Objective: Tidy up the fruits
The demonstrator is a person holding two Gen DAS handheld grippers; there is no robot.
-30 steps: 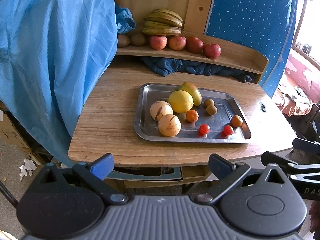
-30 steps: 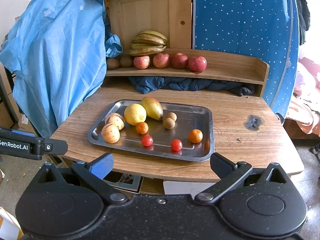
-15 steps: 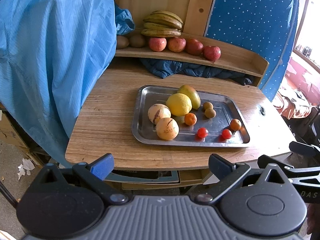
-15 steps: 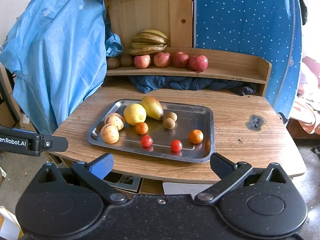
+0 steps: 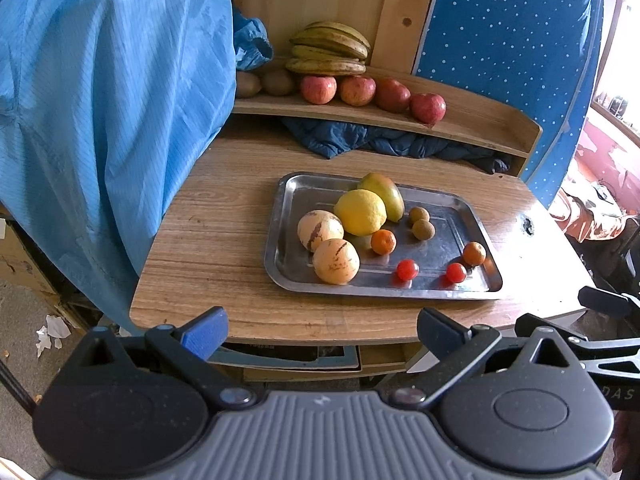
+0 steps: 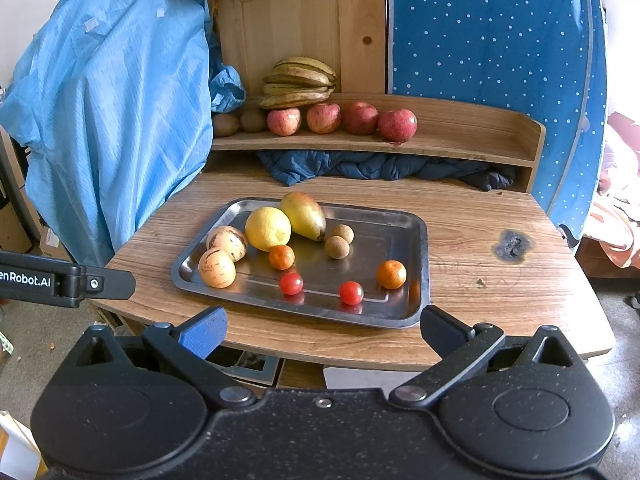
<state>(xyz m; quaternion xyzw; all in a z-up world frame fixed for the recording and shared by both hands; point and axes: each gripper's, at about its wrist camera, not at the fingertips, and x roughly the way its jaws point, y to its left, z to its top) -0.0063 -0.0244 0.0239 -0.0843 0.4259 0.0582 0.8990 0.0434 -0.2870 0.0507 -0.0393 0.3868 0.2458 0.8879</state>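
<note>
A steel tray (image 5: 440, 288) (image 6: 416, 240) on the wooden table holds a lemon (image 5: 360, 212) (image 6: 267, 227), a mango (image 5: 384, 194) (image 6: 304, 214), two striped pale melons (image 5: 335, 261) (image 6: 217, 267), two small oranges (image 5: 474, 253) (image 6: 391, 274), two cherry tomatoes (image 5: 407, 269) (image 6: 351, 292) and two brown longans (image 5: 423, 229) (image 6: 337, 246). The shelf behind carries bananas (image 5: 328, 52) (image 6: 298, 82), several red apples (image 5: 394, 94) (image 6: 360, 118) and kiwis (image 6: 226, 124). My left gripper (image 5: 320, 330) and right gripper (image 6: 320, 326) are open and empty, before the table's front edge.
A light blue cloth (image 5: 100, 100) (image 6: 112, 100) hangs at the left. A dark blue cloth (image 6: 360, 168) lies under the shelf. A burn mark (image 6: 514, 245) is on the table's right. A blue dotted curtain (image 6: 480, 28) stands behind.
Both grippers have drawn back a little from the table, so the tray appears slightly farther. Both stay open and the fruit has not moved.
</note>
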